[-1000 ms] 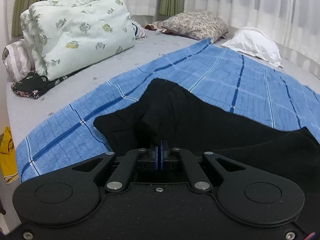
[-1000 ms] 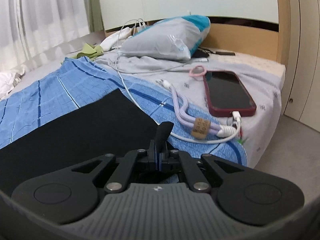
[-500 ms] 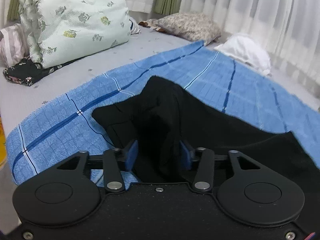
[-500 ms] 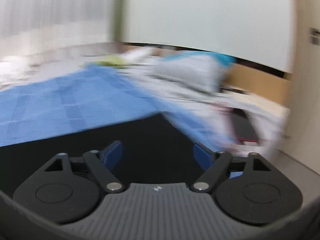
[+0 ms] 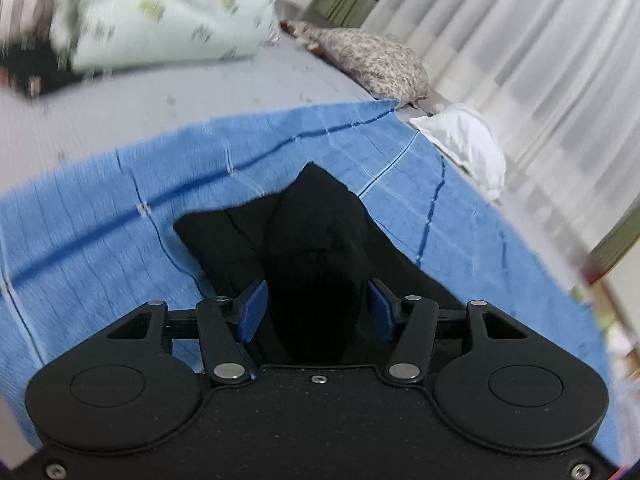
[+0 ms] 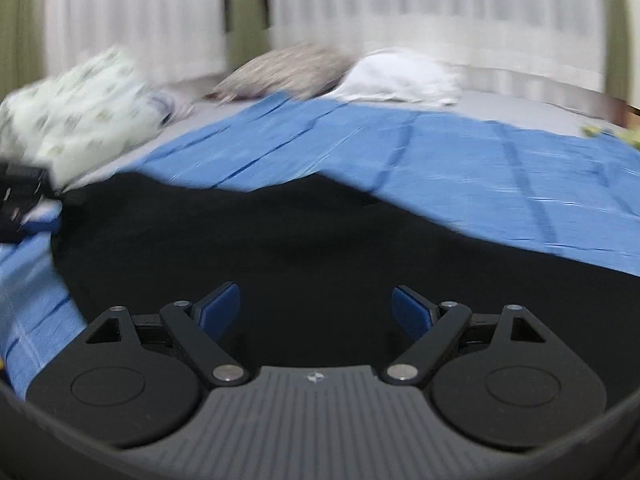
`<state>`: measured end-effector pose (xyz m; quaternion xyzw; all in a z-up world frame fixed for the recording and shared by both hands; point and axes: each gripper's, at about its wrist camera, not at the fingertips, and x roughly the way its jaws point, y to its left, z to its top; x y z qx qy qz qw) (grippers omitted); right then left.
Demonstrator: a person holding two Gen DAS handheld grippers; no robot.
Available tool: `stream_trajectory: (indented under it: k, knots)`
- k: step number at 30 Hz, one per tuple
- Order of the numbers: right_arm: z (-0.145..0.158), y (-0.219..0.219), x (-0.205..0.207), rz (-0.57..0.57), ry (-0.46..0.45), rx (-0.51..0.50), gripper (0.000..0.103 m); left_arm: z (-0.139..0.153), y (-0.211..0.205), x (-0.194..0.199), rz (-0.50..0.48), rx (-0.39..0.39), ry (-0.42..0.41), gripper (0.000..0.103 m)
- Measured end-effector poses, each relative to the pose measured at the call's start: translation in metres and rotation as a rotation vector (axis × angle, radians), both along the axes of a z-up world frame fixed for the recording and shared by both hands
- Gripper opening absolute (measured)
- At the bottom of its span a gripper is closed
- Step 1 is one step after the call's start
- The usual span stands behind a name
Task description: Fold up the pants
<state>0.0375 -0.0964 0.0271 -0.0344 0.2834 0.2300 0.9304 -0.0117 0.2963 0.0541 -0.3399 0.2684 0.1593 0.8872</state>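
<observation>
The black pants (image 5: 320, 216) lie on a blue striped blanket (image 5: 100, 220) spread over the bed. In the left wrist view a raised fold of the pants runs between the blue pads (image 5: 252, 312) of my left gripper (image 5: 316, 300). Its jaws are opening and do not press on the cloth. In the right wrist view the pants (image 6: 280, 240) stretch wide and flat across the blanket (image 6: 480, 160). My right gripper (image 6: 316, 304) hangs over them, wide open, with nothing between its pads. Both views are blurred by motion.
A folded floral quilt (image 5: 160, 12) sits at the back left, with a dark garment beside it. A patterned pillow (image 5: 372, 64) and a white cloth (image 5: 468, 148) lie along the far edge under white curtains (image 5: 520, 40). The quilt (image 6: 80, 108) and white cloth (image 6: 400, 80) also show in the right wrist view.
Both grippers went from shut on the pants to open and let the cloth go. The right gripper swung from the phone and cables to face the curtains. The left view rolled.
</observation>
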Motion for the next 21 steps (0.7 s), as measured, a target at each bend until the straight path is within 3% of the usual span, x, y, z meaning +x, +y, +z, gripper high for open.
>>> stream_trajectory:
  k: [2,4,7,11,15,19,21]
  knots:
    - [-0.015,0.02,-0.002,0.043,0.054,-0.053,0.093,-0.003,0.007,-0.001,0.017,-0.023,-0.005,0.053]
    - [-0.02,0.032,-0.011,0.063,0.021,-0.108,0.097,-0.003,0.009,-0.003,0.014,0.006,-0.012,0.053]
    - [-0.017,0.031,-0.016,0.097,0.042,-0.099,0.098,-0.002,0.01,0.002,-0.024,0.029,-0.008,0.054]
    - [-0.019,0.027,-0.019,0.096,0.038,-0.082,0.099,-0.013,0.016,0.014,-0.014,-0.085,-0.026,0.054]
    - [-0.021,0.031,-0.015,0.095,0.029,-0.086,0.099,-0.025,0.026,0.015,0.015,-0.209,-0.095,0.06]
    - [-0.022,0.033,-0.013,0.095,0.027,-0.088,0.1,-0.024,0.032,0.01,0.039,-0.183,-0.178,0.069]
    - [-0.023,0.034,-0.014,0.094,0.024,-0.088,0.1,-0.023,0.035,0.019,0.053,-0.159,-0.134,0.071]
